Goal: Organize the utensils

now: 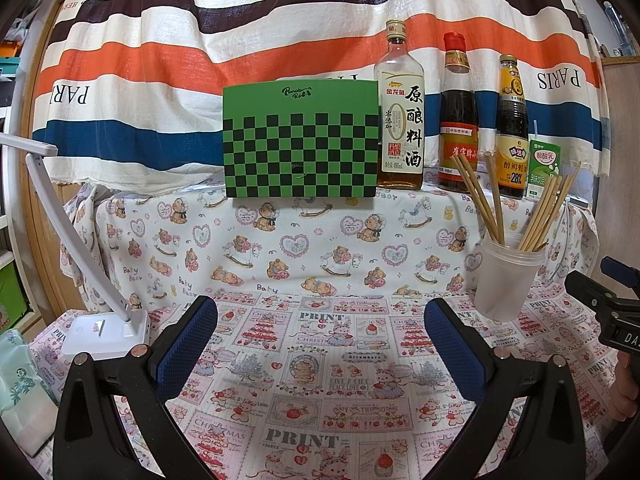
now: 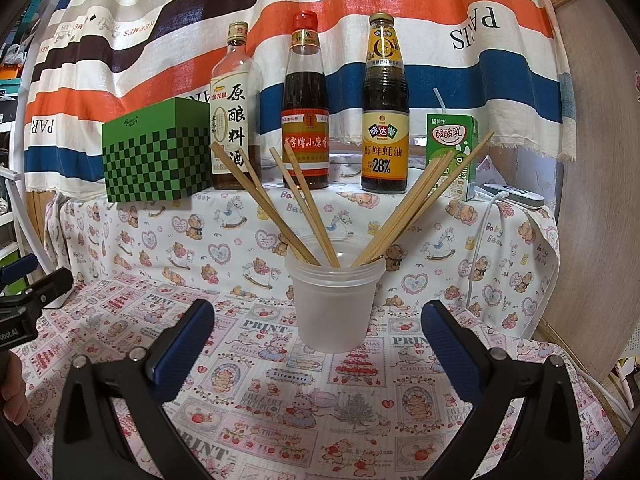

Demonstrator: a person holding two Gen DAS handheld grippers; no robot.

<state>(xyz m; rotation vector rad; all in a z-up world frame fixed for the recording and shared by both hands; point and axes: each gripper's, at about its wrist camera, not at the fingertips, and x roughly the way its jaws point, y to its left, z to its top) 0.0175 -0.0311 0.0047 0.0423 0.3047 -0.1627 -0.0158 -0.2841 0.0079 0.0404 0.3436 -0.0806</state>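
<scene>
A frosted plastic cup (image 2: 334, 304) stands upright on the patterned tablecloth and holds several wooden chopsticks (image 2: 304, 204) that fan out left and right. My right gripper (image 2: 318, 328) is open and empty, its blue pads to either side of the cup and a little short of it. In the left wrist view the cup (image 1: 508, 280) with the chopsticks (image 1: 544, 212) stands to the right. My left gripper (image 1: 320, 320) is open and empty over bare cloth, left of the cup. The right gripper's body shows at that view's right edge (image 1: 608, 300).
On a raised shelf behind stand a green checkered box (image 1: 300, 140), three sauce bottles (image 2: 306, 104) and a green drink carton (image 2: 452, 156). A white desk lamp (image 1: 104, 332) stands at the left, with a tissue pack (image 1: 20, 384) near it. A white cable (image 2: 480, 240) hangs at the right.
</scene>
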